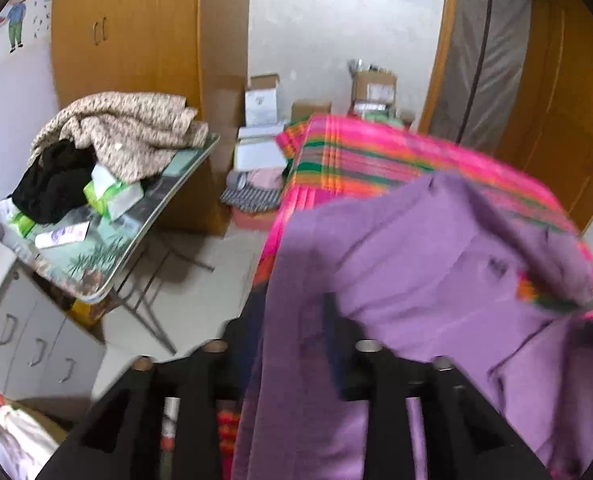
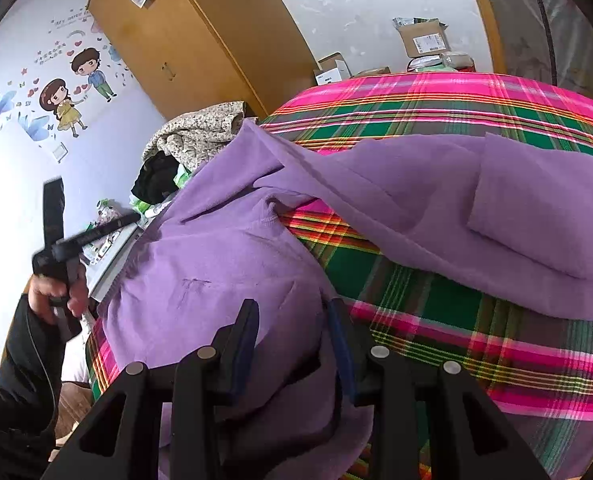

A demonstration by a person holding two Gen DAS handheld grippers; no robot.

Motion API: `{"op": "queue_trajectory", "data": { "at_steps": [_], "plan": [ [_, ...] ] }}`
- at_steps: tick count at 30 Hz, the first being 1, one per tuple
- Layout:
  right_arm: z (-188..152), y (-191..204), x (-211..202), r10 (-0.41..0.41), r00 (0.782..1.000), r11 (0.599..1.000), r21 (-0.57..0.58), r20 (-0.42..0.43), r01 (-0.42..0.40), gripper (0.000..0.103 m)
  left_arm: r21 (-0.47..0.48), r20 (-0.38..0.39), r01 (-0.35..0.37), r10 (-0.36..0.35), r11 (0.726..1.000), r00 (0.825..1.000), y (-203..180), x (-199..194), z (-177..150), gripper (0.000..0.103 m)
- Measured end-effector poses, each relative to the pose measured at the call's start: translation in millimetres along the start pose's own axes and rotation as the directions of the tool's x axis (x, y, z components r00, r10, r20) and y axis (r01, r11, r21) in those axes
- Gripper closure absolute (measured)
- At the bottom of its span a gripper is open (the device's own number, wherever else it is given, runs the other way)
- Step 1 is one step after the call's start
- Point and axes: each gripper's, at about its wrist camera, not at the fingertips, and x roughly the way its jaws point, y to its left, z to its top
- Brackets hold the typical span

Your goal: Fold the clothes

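A purple fleece garment (image 1: pixel 436 264) (image 2: pixel 416 200) lies crumpled across a bed with a pink and green plaid cover (image 1: pixel 356 156) (image 2: pixel 436 112). In the left wrist view, blurred, a strip of it hangs between the fingers of my left gripper (image 1: pixel 292 328) and drapes over the right finger. The jaws stand apart and a dark pad face shows beside the cloth. My right gripper (image 2: pixel 292 316) is shut on a thick bunch of the garment at the bed's near left corner. A hand (image 2: pixel 54 296) in a dark sleeve shows at the left of the right wrist view.
A folding table (image 1: pixel 144 208) left of the bed carries a beige floral cloth (image 1: pixel 128 132), a black garment and packets. A wooden wardrobe (image 1: pixel 136 40), cardboard boxes (image 1: pixel 262 100) and a wooden door (image 1: pixel 556 100) stand behind. A white cabinet (image 1: pixel 28 332) is at near left.
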Motion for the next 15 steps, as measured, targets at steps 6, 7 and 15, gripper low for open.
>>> {"op": "queue_trajectory", "data": {
  "at_steps": [6,7,15],
  "plan": [
    [1.0,0.5,-0.9,0.002,1.000,1.000,-0.003,0.003,-0.002,0.067,-0.003,-0.106,0.030,-0.030,1.000,0.994,-6.8,54.6,28.5,0.051],
    [0.7,0.2,-1.3,0.000,1.000,1.000,-0.003,0.003,0.000,0.067,-0.002,-0.119,0.026,-0.027,1.000,0.993,-7.7,62.7,29.5,0.051],
    [2.6,-3.3,-0.3,-0.009,1.000,1.000,-0.001,-0.004,0.009,0.067,0.053,-0.134,-0.012,0.019,0.999,0.991,-21.4,95.1,25.2,0.072]
  ]
}}
